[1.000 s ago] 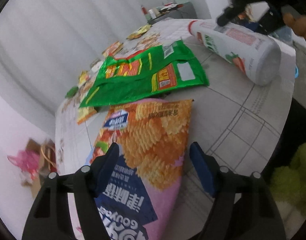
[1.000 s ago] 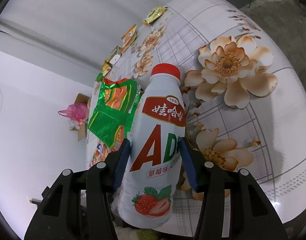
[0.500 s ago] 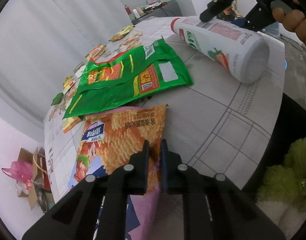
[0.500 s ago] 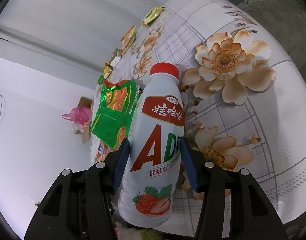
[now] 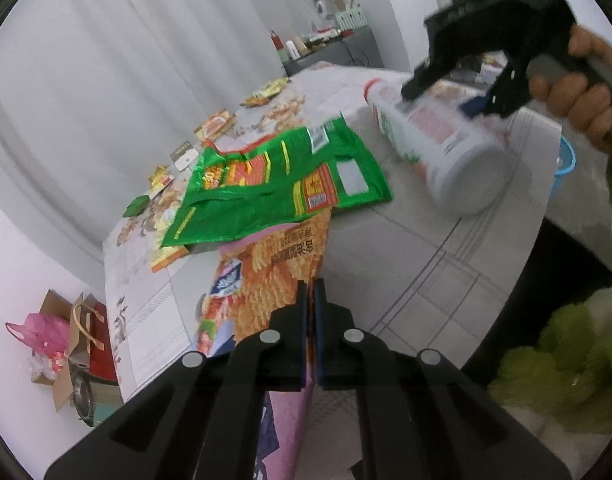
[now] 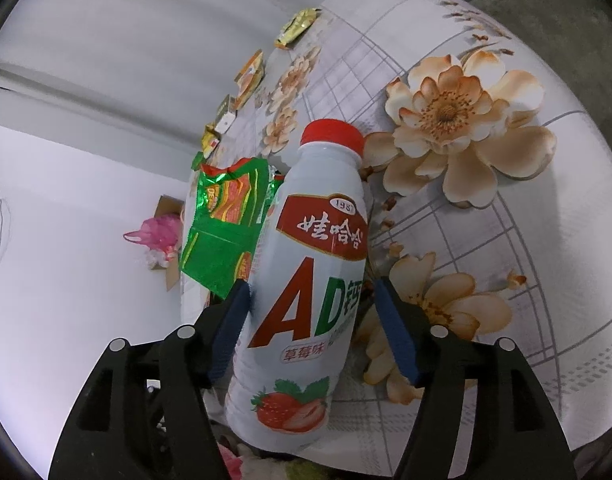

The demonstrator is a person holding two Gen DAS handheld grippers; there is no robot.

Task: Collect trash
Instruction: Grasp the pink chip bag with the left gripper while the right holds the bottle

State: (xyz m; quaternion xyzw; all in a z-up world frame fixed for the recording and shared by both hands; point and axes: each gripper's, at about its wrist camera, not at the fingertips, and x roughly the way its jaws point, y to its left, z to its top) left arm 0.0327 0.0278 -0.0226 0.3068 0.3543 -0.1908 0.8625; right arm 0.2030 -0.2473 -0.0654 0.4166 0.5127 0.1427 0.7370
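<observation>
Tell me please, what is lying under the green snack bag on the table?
The top of the orange chip bag goes under the green snack bag, and a small orange wrapper sticks out at its left corner. Anything else beneath is covered.

A round table draped in a white, grid-lined cloth printed with peach-coloured flowers point(image 6: 457, 120) stands before pale grey curtains point(image 5: 146, 48). On the floor beside it, an open brown cardboard box point(image 5: 62, 384) sits with a pink plastic bag point(image 5: 38, 332) and a brown paper carrier bag with handles point(image 5: 84, 330). A grey sideboard crowded with small bottles and boxes point(image 5: 329, 48) lines the far wall.
</observation>
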